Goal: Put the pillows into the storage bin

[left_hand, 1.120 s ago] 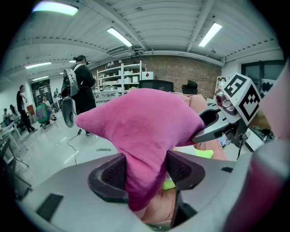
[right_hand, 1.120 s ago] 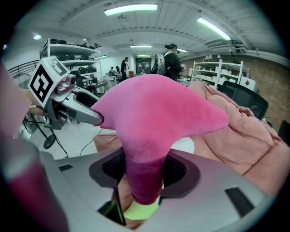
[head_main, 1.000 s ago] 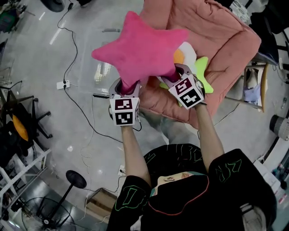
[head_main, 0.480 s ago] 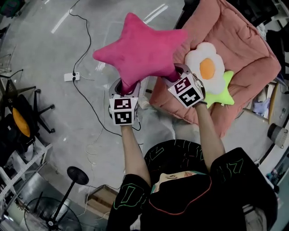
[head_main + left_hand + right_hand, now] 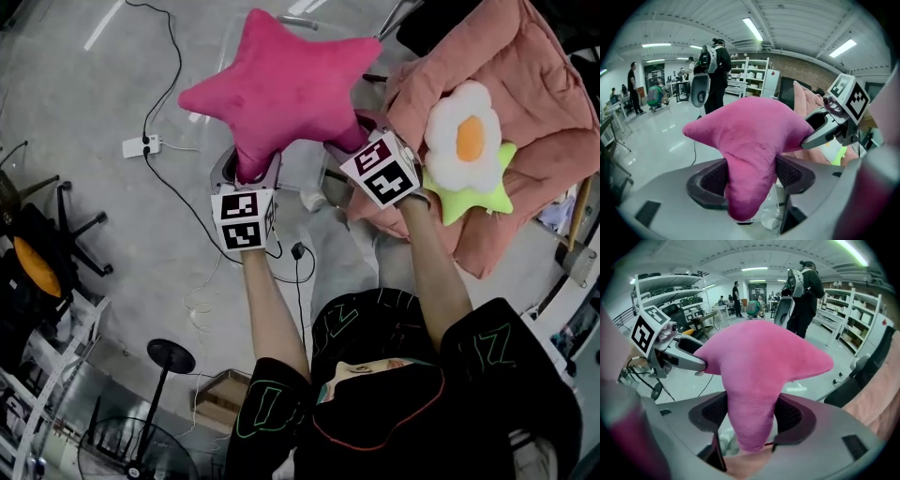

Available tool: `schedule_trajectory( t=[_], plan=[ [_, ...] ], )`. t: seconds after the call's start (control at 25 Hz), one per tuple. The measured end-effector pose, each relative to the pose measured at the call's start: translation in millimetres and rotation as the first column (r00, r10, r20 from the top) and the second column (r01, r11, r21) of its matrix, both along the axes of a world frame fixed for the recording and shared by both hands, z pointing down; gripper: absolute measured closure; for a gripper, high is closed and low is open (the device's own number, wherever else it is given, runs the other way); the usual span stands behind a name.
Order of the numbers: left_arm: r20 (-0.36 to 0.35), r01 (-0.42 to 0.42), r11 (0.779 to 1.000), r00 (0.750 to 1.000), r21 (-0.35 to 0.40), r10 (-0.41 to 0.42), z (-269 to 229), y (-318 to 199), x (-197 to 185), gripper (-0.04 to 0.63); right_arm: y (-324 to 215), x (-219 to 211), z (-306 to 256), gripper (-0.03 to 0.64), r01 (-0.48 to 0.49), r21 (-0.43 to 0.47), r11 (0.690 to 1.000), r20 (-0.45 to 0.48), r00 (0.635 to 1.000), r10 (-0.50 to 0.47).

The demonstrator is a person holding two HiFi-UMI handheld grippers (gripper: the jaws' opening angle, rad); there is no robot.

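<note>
A pink star pillow (image 5: 281, 84) hangs in the air in front of me, held by two of its points. My left gripper (image 5: 251, 169) has one point between its pads (image 5: 750, 180). My right gripper (image 5: 352, 150) has another (image 5: 752, 420). Both sets of jaws have just been opening, but the plush still touches the pads on both sides. Under the pillow a clear plastic bin (image 5: 305, 173) is faintly visible on the floor. A fried-egg pillow (image 5: 469, 136) and a green star pillow (image 5: 478, 197) lie on the pink cushion (image 5: 534, 84) to the right.
On the grey floor lie a white power strip (image 5: 141, 146) and black cables (image 5: 202, 220). A round-based stand (image 5: 169, 358) and a black chair frame (image 5: 47, 253) stand at the left. People (image 5: 715, 70) and shelves show far off in the gripper views.
Both grippers have carried the pink star pillow left, away from the pink cushion, and lower. The egg and green star pillows now lie further to the right in the view.
</note>
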State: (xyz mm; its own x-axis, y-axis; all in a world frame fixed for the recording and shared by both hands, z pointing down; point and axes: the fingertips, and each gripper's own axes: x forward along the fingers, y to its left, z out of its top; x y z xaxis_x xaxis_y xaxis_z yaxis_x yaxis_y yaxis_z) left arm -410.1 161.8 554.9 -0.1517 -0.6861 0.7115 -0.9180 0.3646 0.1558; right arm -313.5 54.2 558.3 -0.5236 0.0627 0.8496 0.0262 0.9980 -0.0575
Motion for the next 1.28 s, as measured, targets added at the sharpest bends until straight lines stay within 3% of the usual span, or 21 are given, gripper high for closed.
schedule_trajectory(
  t=[0.08, 0.16, 0.24, 0.32, 0.4, 0.52, 0.6, 0.64, 0.84, 1.04, 1.28],
  plan=[
    [-0.003, 0.052, 0.999, 0.999, -0.007, -0.052, 22, 6, -17, 0.241, -2, -9, 18, 0.298, -0.025, 0.039, 0.999, -0.019, 0.999, 0.026],
    [0.012, 0.069, 0.997, 0.998, -0.035, -0.069, 35, 11, -28, 0.247, -4, -11, 27, 0.299, -0.022, 0.097, 0.995, -0.034, 0.999, 0.025],
    [0.014, 0.049, 0.998, 0.999, -0.045, -0.048, 40, 9, -30, 0.269, -4, -9, 32, 0.299, -0.039, 0.083, 0.996, -0.037, 0.998, 0.042],
    [0.0, 0.031, 0.999, 1.0, -0.027, -0.031, 39, 4, -26, 0.334, -7, -2, 35, 0.311, -0.079, 0.051, 0.996, -0.04, 0.996, 0.081],
    [-0.019, 0.023, 1.0, 1.0, 0.003, -0.023, 35, -2, -20, 0.406, -12, 6, 33, 0.446, -0.126, 0.051, 0.991, -0.027, 0.991, 0.128],
    [-0.017, 0.013, 0.999, 1.0, 0.046, -0.012, 25, -17, -12, 0.5, -26, 14, 22, 0.592, -0.192, 0.07, 0.979, 0.034, 0.981, 0.19],
    [-0.014, 0.001, 0.997, 1.0, 0.075, 0.0, 16, -30, -3, 0.587, -32, 19, 13, 0.614, -0.225, 0.043, 0.973, 0.083, 0.972, 0.221],
    [-0.015, -0.009, 0.996, 1.0, 0.089, 0.011, 12, -37, 3, 0.6, -35, 23, 8, 0.614, -0.241, 0.021, 0.97, 0.105, 0.966, 0.237],
    [-0.028, -0.084, 0.986, 0.996, 0.141, 0.089, -5, -80, 35, 0.6, -66, 51, -14, 0.614, -0.334, -0.026, 0.942, 0.195, 0.923, 0.332],
    [-0.043, -0.157, 0.965, 0.985, 0.211, 0.17, -26, -132, 86, 0.598, -99, 104, -18, 0.614, -0.419, -0.037, 0.907, 0.208, 0.885, 0.418],
    [-0.039, -0.245, 0.946, 0.965, 0.212, 0.259, -36, -185, 158, 0.598, -139, 175, -27, 0.614, -0.506, -0.029, 0.862, 0.226, 0.837, 0.499]
  ],
)
